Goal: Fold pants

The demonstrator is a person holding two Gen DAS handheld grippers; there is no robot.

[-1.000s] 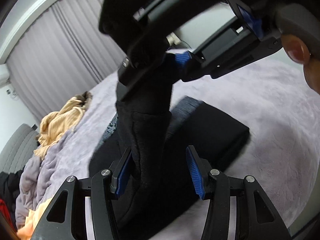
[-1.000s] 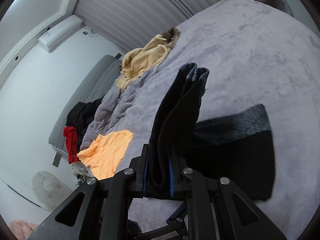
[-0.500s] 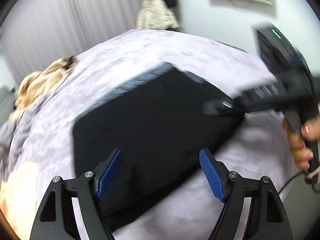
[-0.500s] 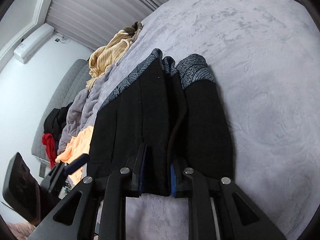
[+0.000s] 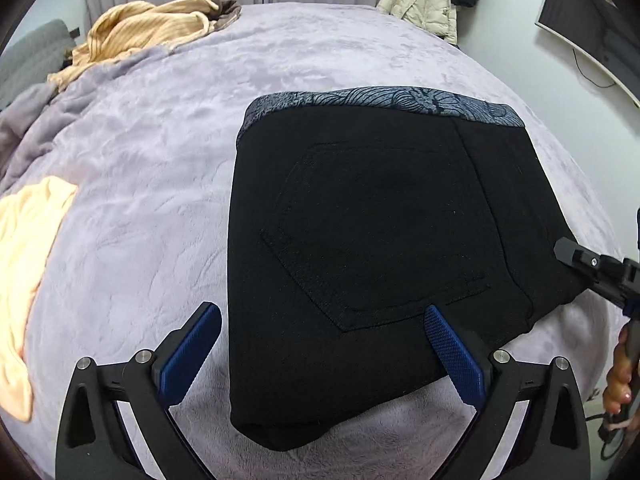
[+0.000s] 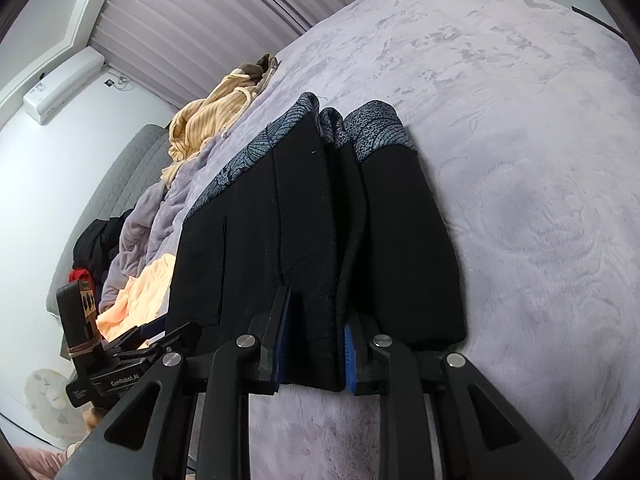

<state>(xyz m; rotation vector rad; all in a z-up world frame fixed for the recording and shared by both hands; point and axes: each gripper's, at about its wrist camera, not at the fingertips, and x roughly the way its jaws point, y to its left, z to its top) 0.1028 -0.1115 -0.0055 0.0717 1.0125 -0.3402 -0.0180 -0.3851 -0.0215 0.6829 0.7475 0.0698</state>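
The black pants (image 5: 372, 248) lie folded in a flat stack on the lilac bedspread (image 5: 160, 152), patterned grey waistband at the far edge. My left gripper (image 5: 320, 352) is open and empty, hovering over the near edge of the stack. My right gripper (image 6: 314, 344) is shut on the near edge of the pants (image 6: 320, 216), with the folded layers lying on the bed ahead of it. The right gripper's body shows at the right edge of the left wrist view (image 5: 600, 272).
A tan ribbed garment (image 5: 148, 32) lies at the far left of the bed, an orange garment (image 5: 24, 264) at the left edge, and a rumpled lilac blanket (image 6: 152, 208) beside them. A cream jacket (image 5: 424, 4) hangs at the back wall. A grey sofa (image 6: 120, 176) stands beyond.
The pants, held up and hanging a second ago, now lie flat on the bed. My left gripper has let go, opened wider and pulled back. My right gripper lowered with its grip kept.
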